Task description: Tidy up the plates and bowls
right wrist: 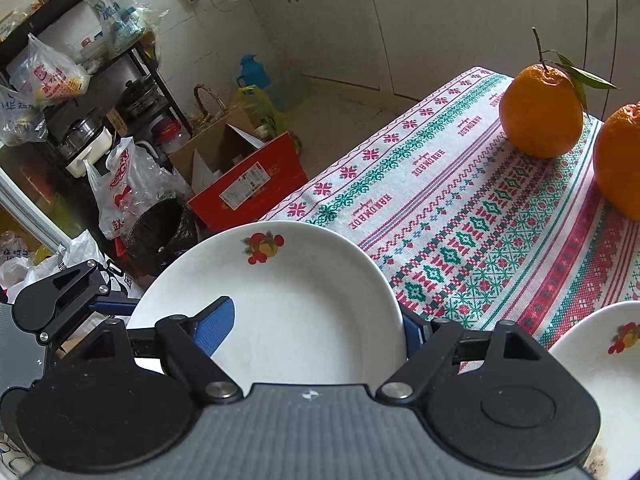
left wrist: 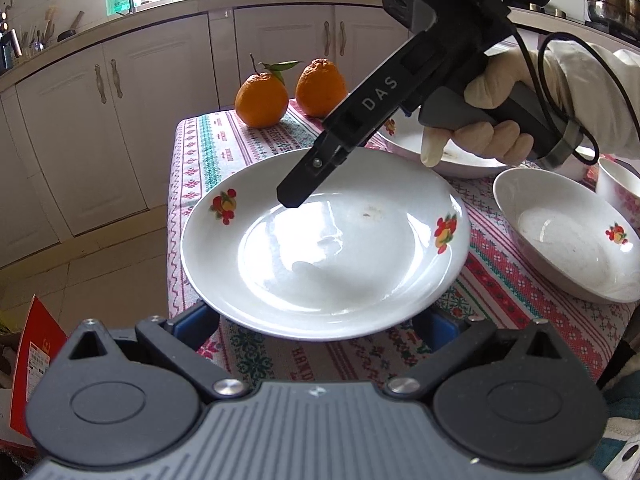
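Note:
A white plate (left wrist: 320, 260) (right wrist: 280, 288) with fruit decals hangs just above the patterned tablecloth (left wrist: 500, 280), overhanging the table's left edge. My right gripper (left wrist: 292, 200) (right wrist: 320, 320) reaches in from the far side, held by a gloved hand (left wrist: 492, 128). One blue finger (right wrist: 216, 320) lies on the plate's inside and the other sits under its rim, so it is shut on the plate. My left gripper (left wrist: 316, 320) (right wrist: 108, 304) has its jaws wide apart at the near rim. Its fingertips are hidden under the plate.
Two oranges (left wrist: 262, 100) (left wrist: 320, 88) stand at the table's far end. A white bowl (left wrist: 568, 240), a larger dish (left wrist: 460, 164) behind the hand and a small bowl (left wrist: 620, 192) sit to the right. On the floor beside the table are a red box (right wrist: 248, 192) and a black bin (right wrist: 160, 232).

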### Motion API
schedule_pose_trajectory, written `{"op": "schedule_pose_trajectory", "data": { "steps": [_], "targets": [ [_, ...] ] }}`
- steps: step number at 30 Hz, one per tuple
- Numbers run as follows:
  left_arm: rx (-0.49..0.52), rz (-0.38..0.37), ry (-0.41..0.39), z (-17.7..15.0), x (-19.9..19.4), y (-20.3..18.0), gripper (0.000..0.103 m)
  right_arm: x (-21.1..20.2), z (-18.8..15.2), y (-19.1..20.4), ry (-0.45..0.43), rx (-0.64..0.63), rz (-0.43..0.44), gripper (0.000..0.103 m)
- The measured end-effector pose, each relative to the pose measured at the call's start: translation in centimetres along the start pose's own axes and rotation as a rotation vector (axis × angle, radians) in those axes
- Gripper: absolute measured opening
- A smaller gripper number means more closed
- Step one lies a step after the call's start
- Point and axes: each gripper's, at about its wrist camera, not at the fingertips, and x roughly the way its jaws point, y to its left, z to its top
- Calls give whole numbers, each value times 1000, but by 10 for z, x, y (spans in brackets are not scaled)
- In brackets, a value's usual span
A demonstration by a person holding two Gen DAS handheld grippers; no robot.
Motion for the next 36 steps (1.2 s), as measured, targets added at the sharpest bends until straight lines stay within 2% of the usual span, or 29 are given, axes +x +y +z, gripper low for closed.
{"op": "schedule_pose_trajectory", "data": {
  "steps": [27, 36],
  "targets": [
    [26, -7, 22, 8, 12, 3, 102, 9, 0, -7, -9, -11, -53, 90],
    [13, -8, 17, 7, 7, 2, 102, -2, -3, 1, -30, -23, -79, 103]
  ]
}}
